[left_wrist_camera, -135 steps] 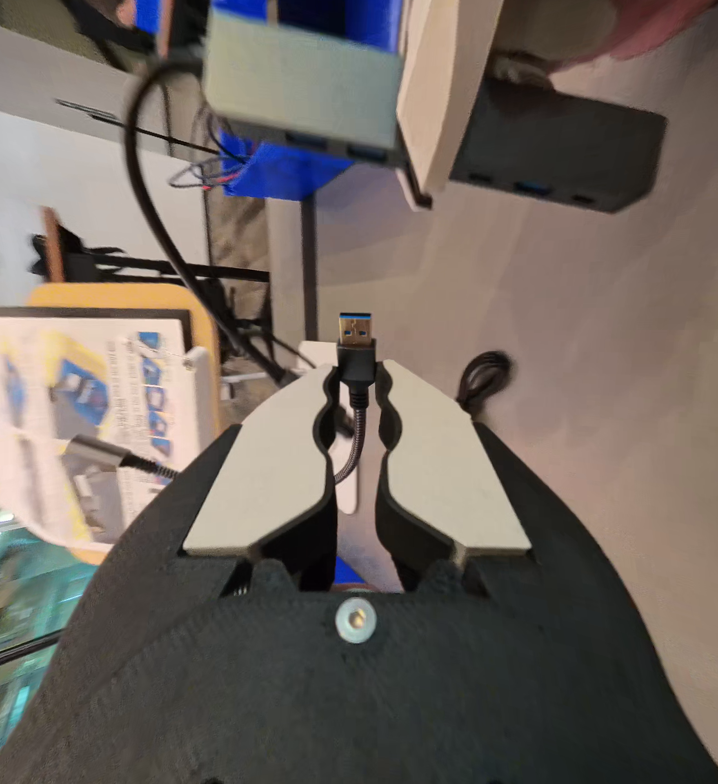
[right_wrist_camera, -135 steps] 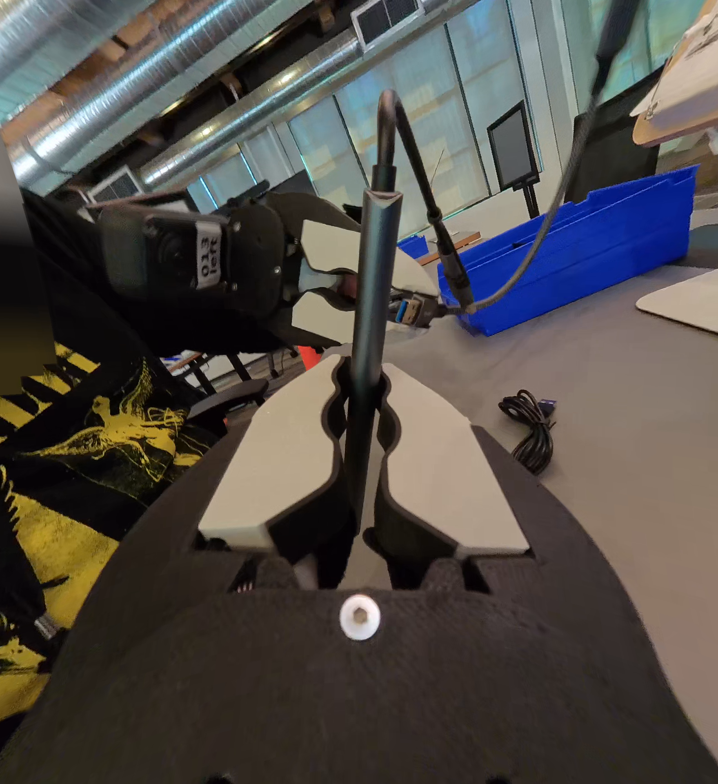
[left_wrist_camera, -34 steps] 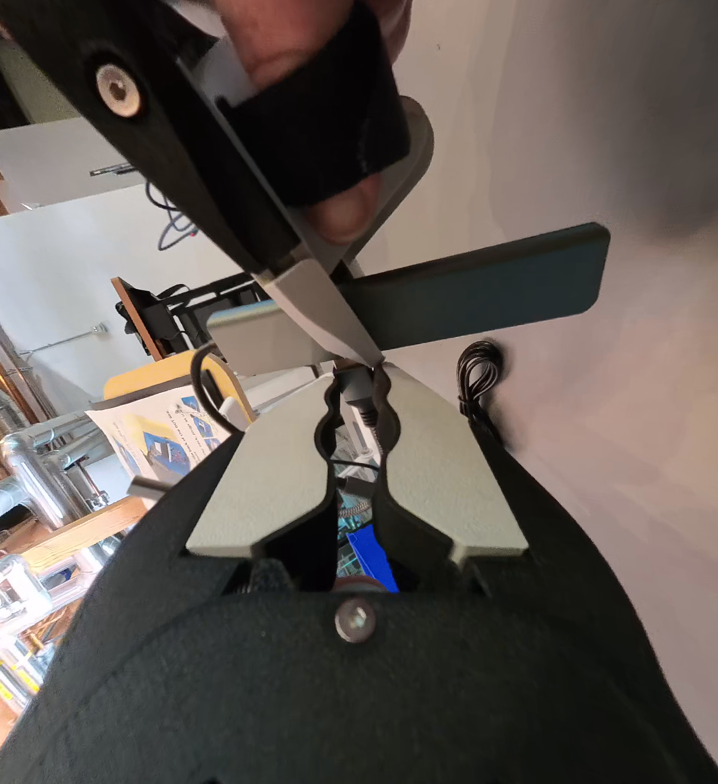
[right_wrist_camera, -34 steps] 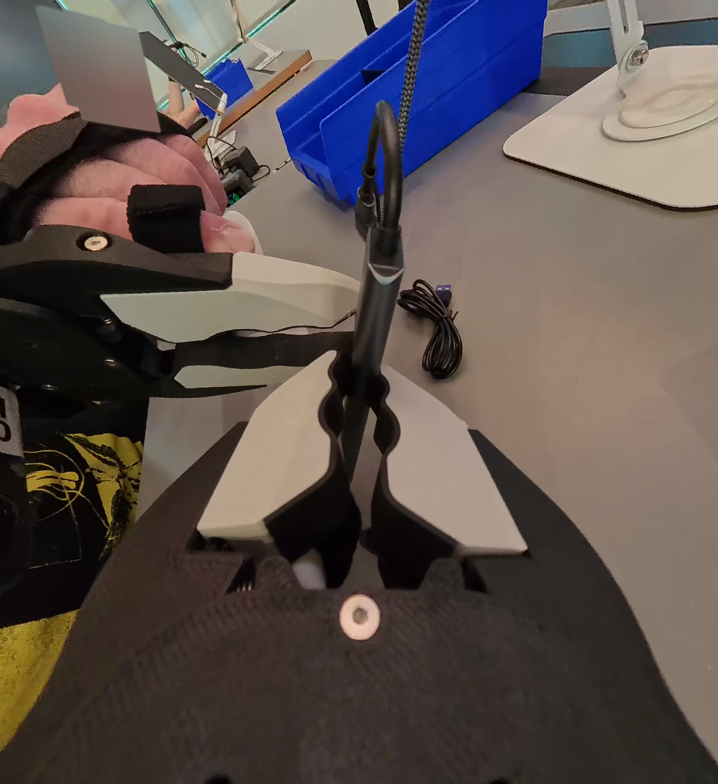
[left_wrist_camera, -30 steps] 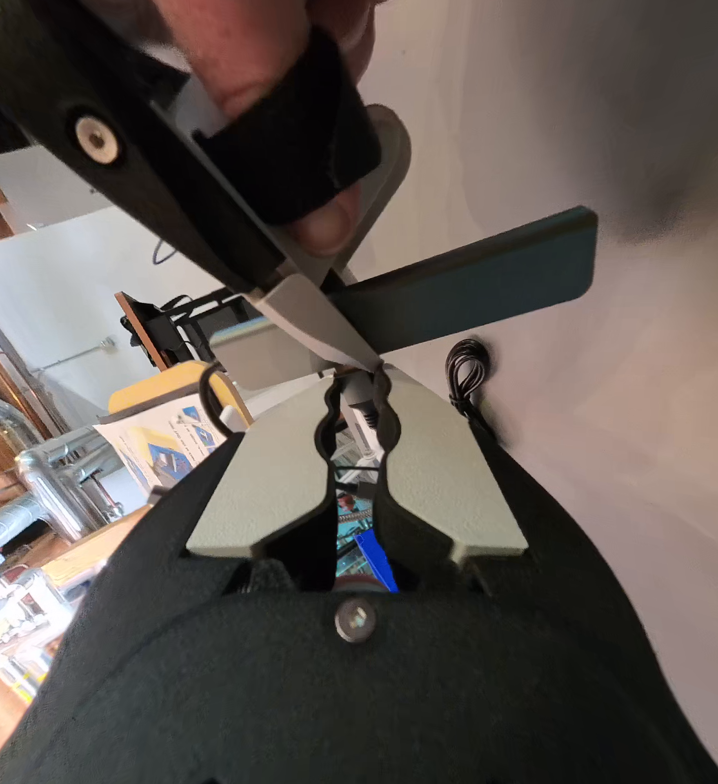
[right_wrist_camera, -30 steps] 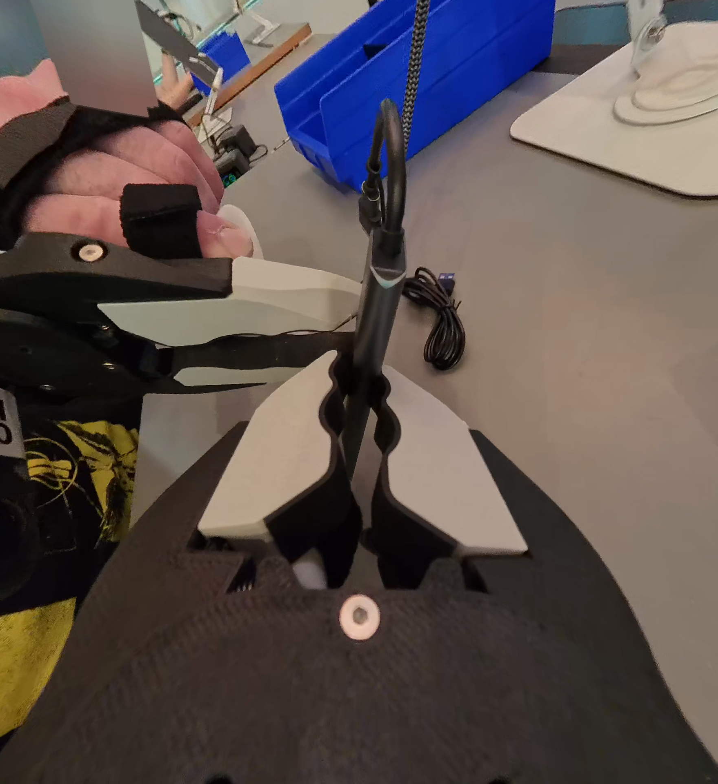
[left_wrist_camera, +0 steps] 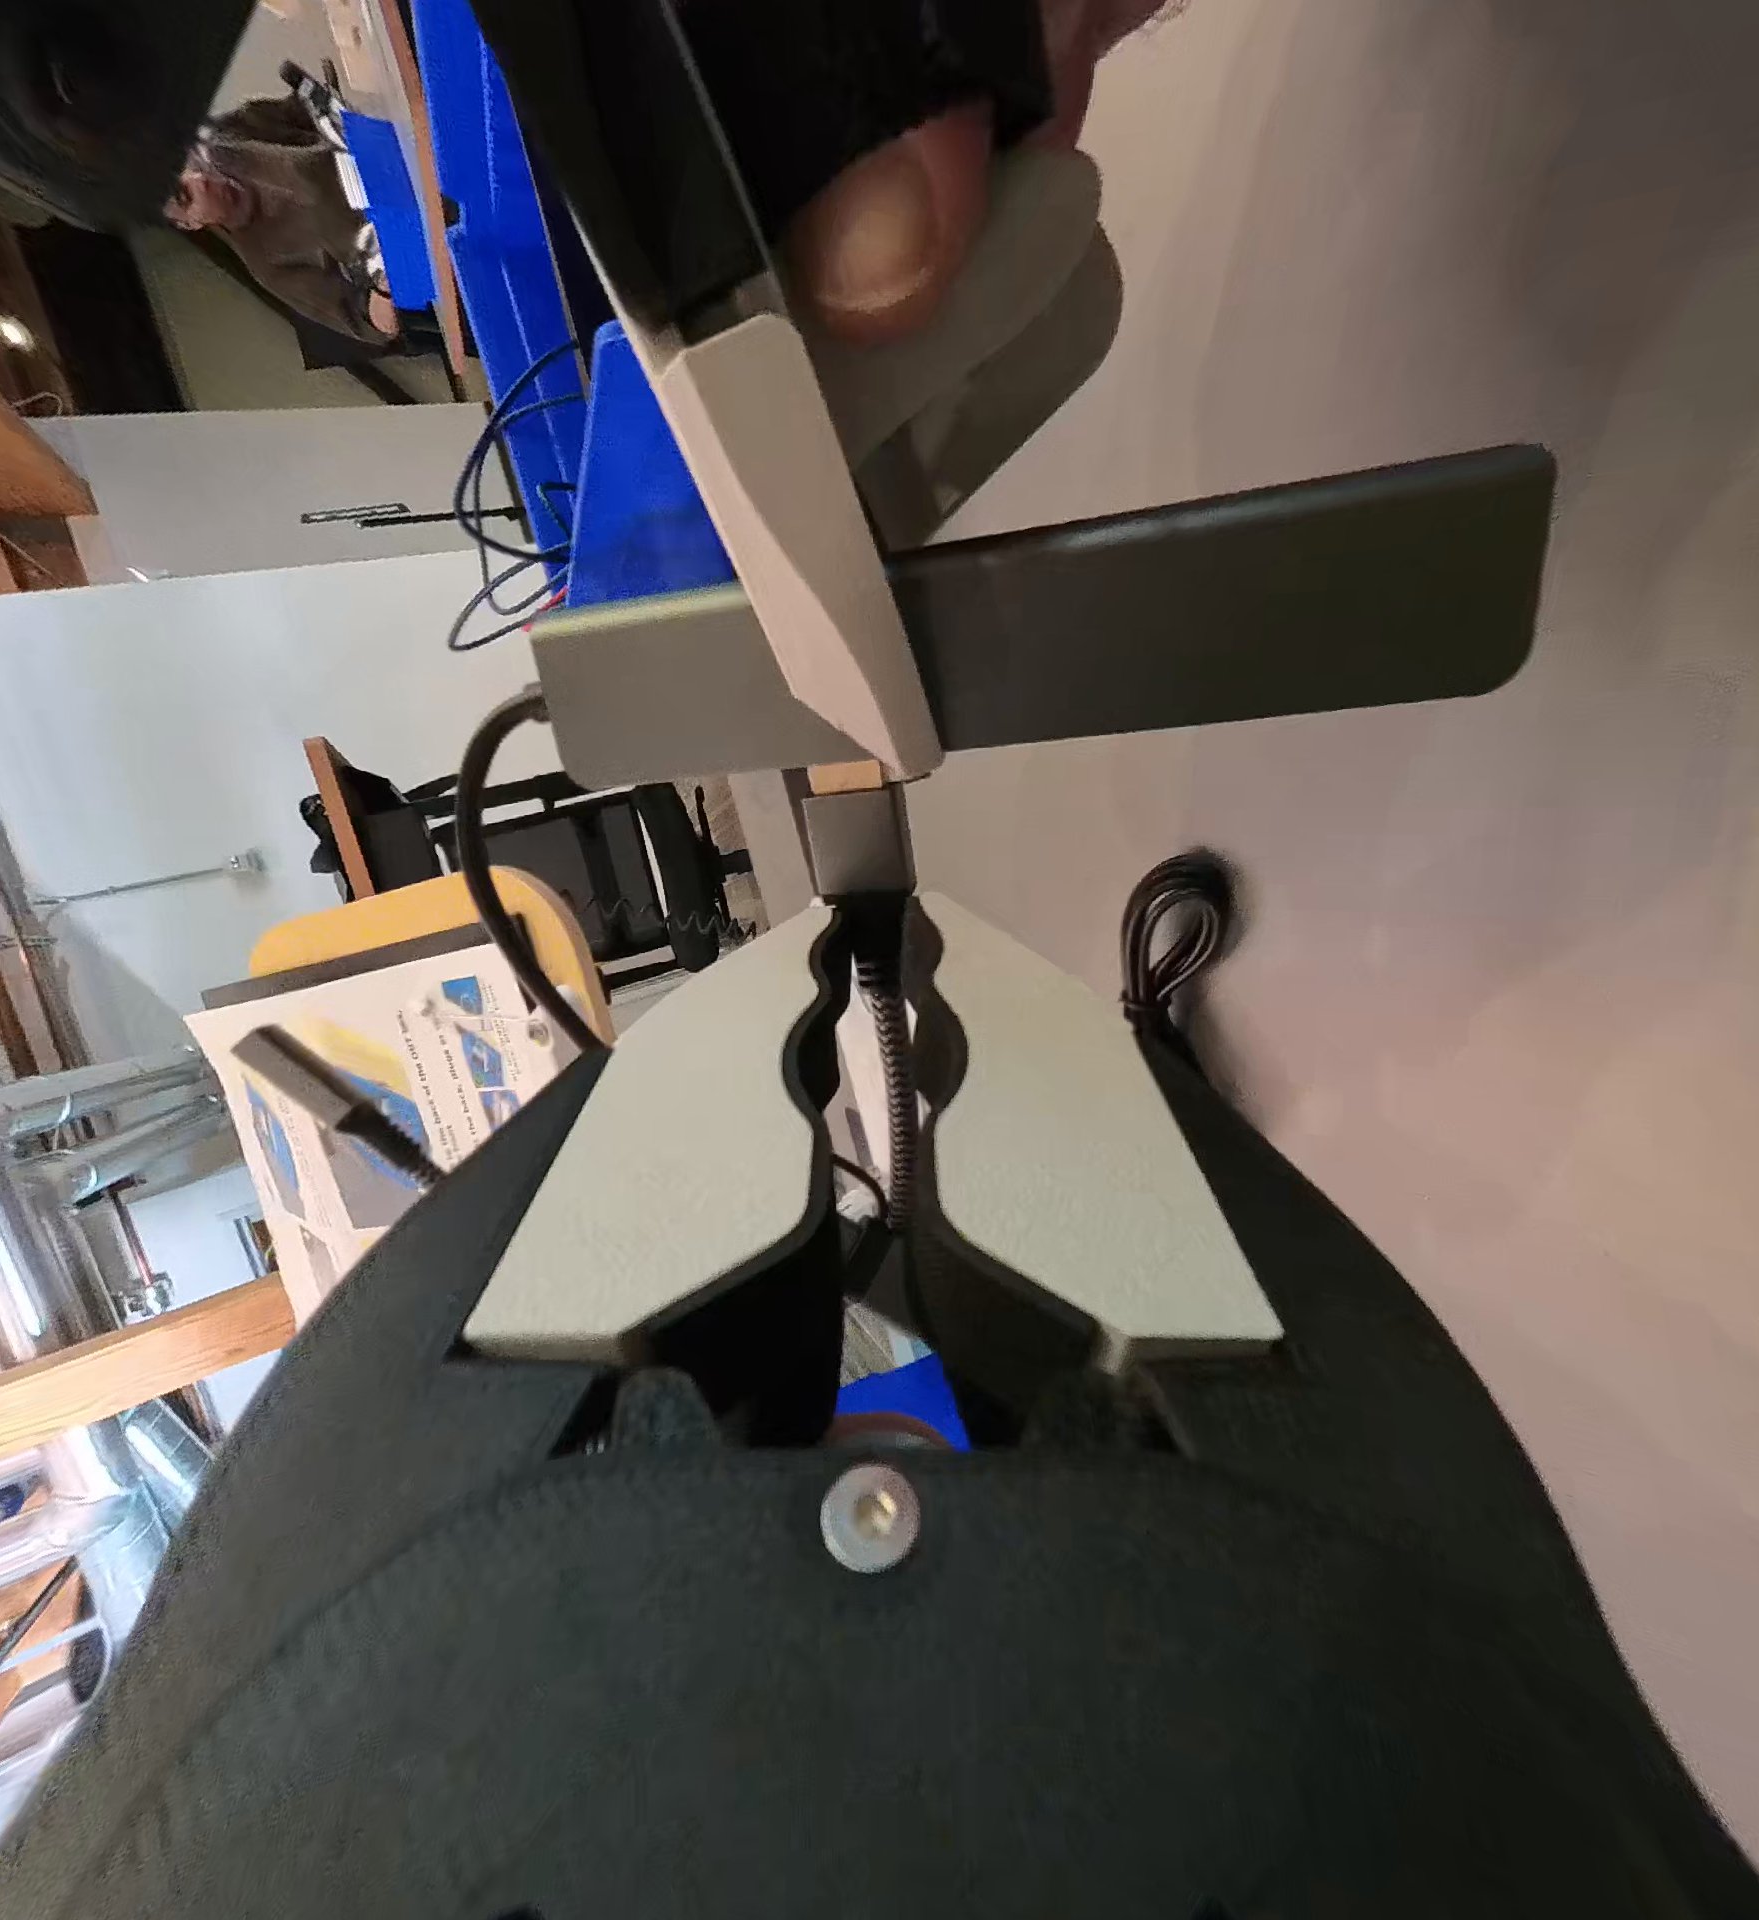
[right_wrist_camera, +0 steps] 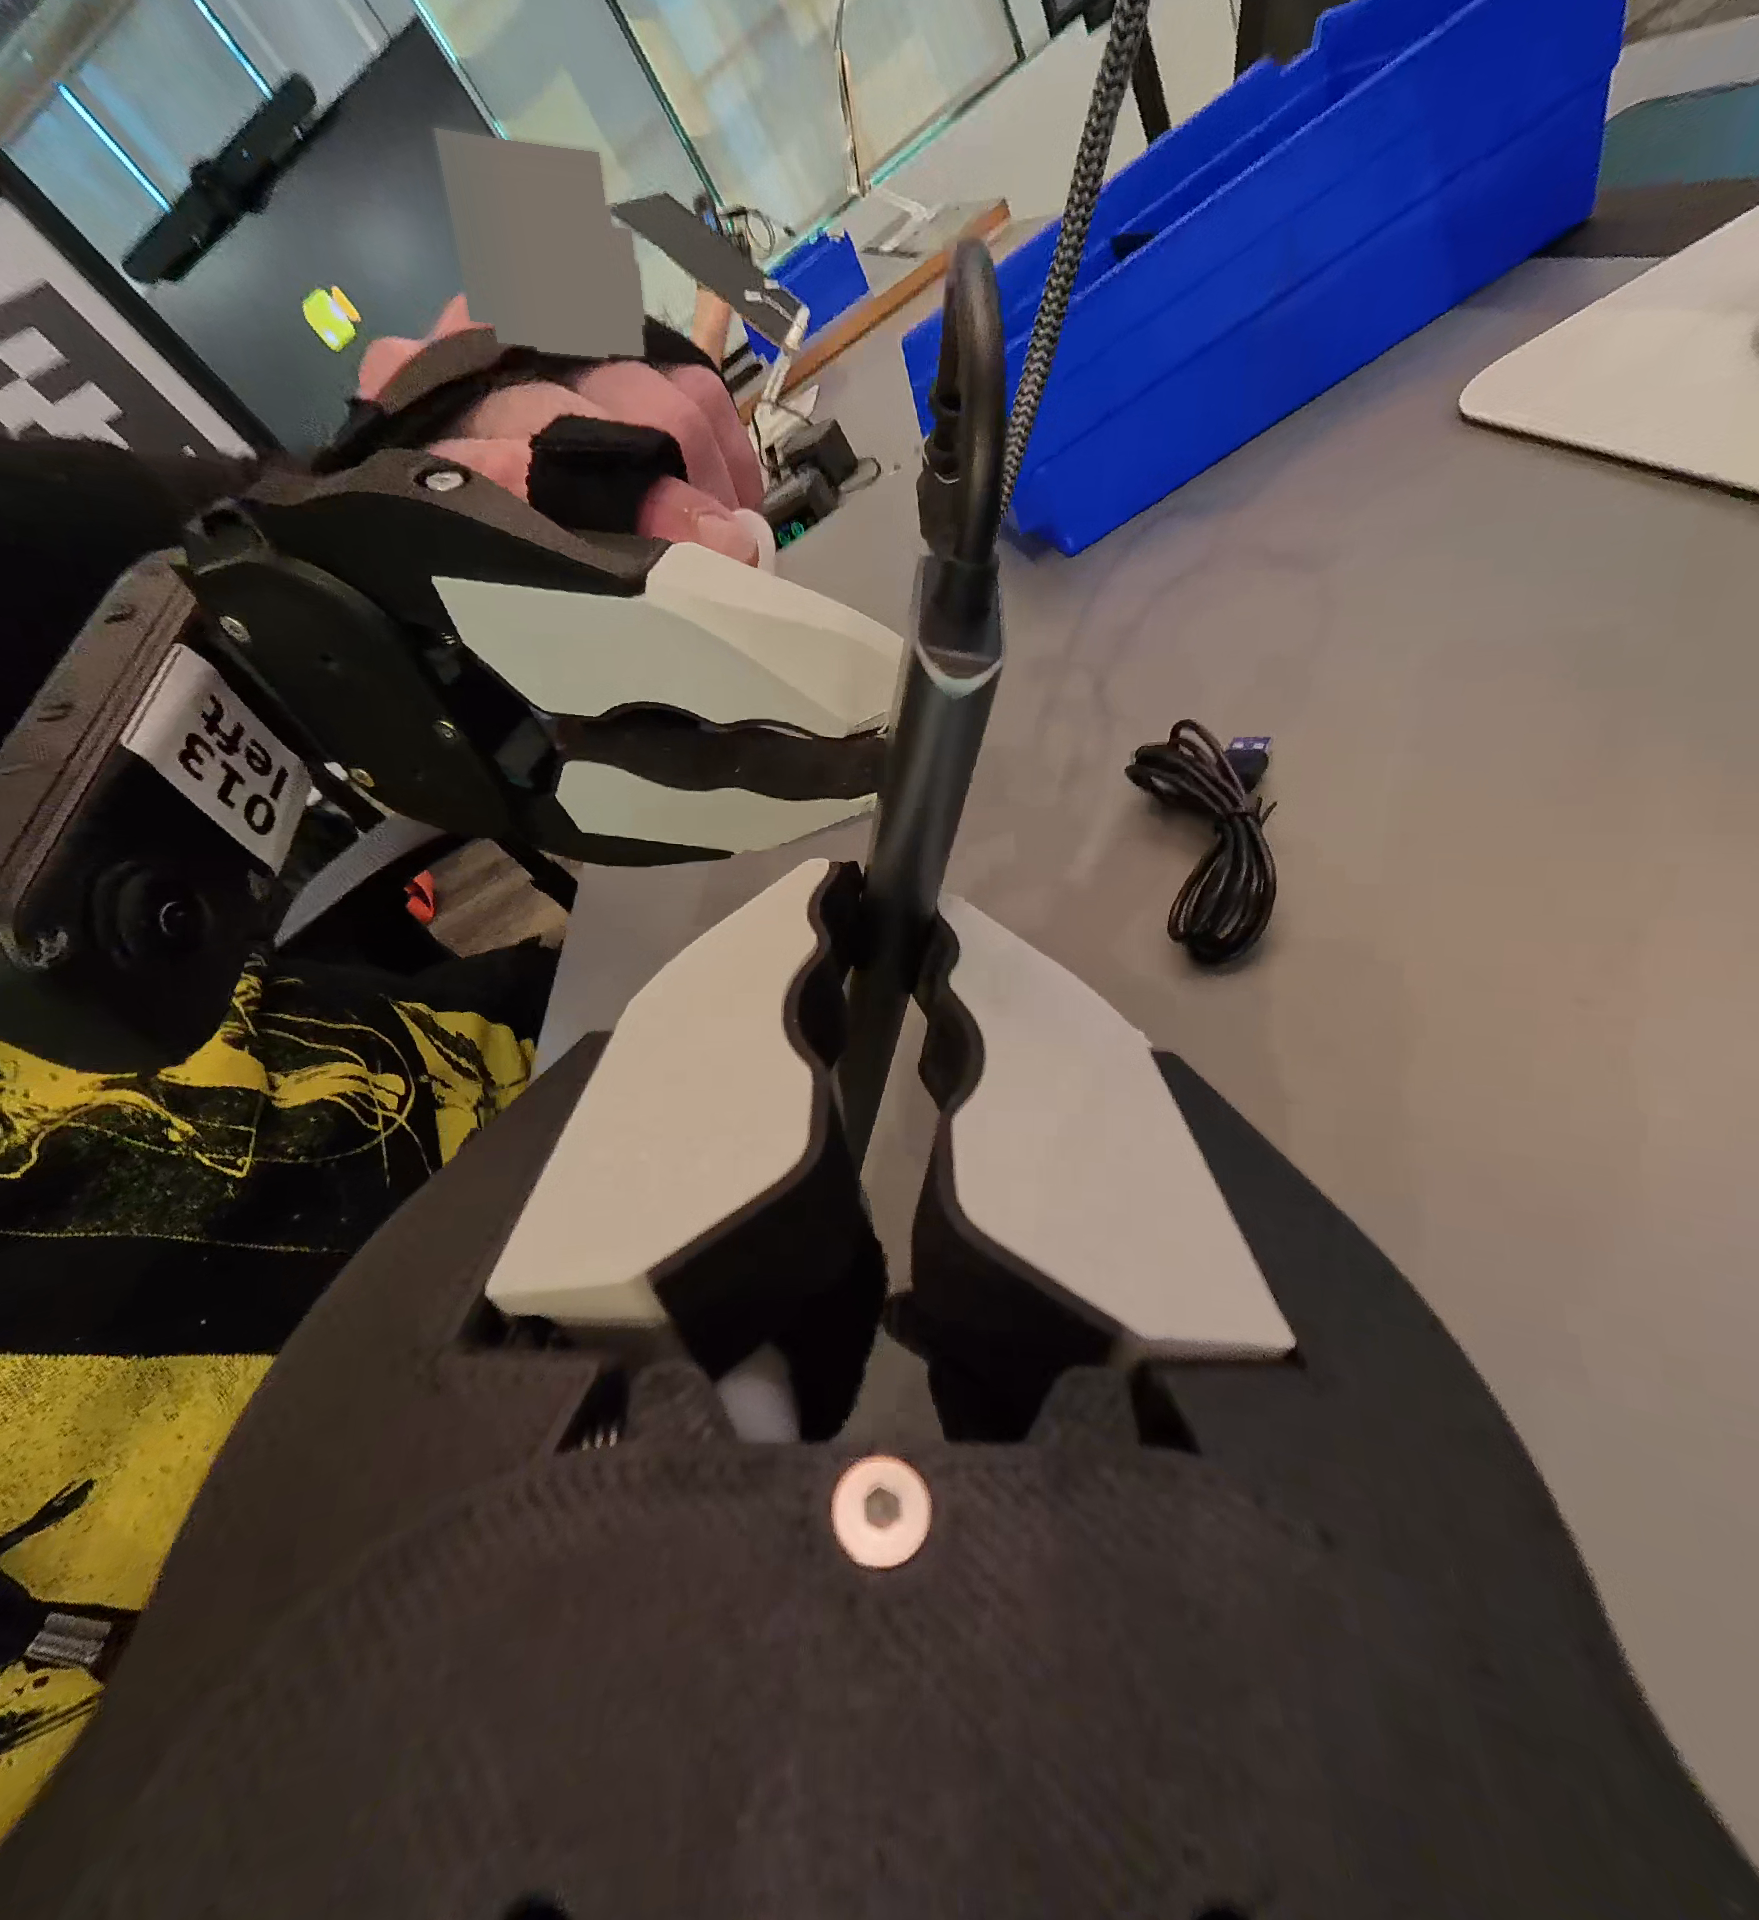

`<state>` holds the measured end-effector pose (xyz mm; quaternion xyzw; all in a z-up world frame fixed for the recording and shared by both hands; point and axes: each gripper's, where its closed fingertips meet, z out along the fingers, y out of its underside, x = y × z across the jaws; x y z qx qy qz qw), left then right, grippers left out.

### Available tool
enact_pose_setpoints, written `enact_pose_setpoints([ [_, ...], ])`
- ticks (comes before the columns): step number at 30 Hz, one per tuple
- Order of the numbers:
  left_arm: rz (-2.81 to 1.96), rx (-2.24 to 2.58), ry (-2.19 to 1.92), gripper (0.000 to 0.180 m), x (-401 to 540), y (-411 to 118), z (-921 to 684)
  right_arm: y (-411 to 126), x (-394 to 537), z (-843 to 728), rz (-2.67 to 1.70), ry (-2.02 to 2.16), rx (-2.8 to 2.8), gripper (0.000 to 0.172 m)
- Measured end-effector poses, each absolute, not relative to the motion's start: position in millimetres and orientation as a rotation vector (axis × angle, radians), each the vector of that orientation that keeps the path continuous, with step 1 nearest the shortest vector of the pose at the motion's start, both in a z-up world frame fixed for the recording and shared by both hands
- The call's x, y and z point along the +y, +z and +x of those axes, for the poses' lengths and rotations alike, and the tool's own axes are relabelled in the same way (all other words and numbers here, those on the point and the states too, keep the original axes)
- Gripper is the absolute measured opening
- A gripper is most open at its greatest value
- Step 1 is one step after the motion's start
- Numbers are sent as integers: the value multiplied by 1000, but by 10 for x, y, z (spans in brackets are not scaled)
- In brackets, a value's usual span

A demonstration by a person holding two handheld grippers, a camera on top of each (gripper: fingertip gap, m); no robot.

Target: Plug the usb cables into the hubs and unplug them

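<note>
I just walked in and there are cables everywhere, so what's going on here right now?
A person is working two handheld grippers over a grey table. The right gripper clamps a slim grey USB hub edge-on. The left gripper pinches a braided USB cable just behind its plug, which sits at the hub's edge, seemingly plugged in. A coiled black cable lies unused on the table, near a blue bin.

Both cams ride right behind their own tongs, left one rolled sideways, right one upright, facing each other close over the same hub (left_wrist_camera: 1218, 603) and grey surface (right_wrist_camera: 1477, 1039).
</note>
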<state>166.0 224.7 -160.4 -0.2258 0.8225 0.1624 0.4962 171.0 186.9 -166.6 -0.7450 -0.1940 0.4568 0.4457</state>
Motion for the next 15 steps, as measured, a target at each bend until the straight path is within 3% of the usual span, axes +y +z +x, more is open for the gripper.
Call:
enact_pose_setpoints([
  [15, -549, 1988, 415, 8, 2201, -1593, 1679, -1704, 1880, 1601, -1856, 1148, -505, 10],
])
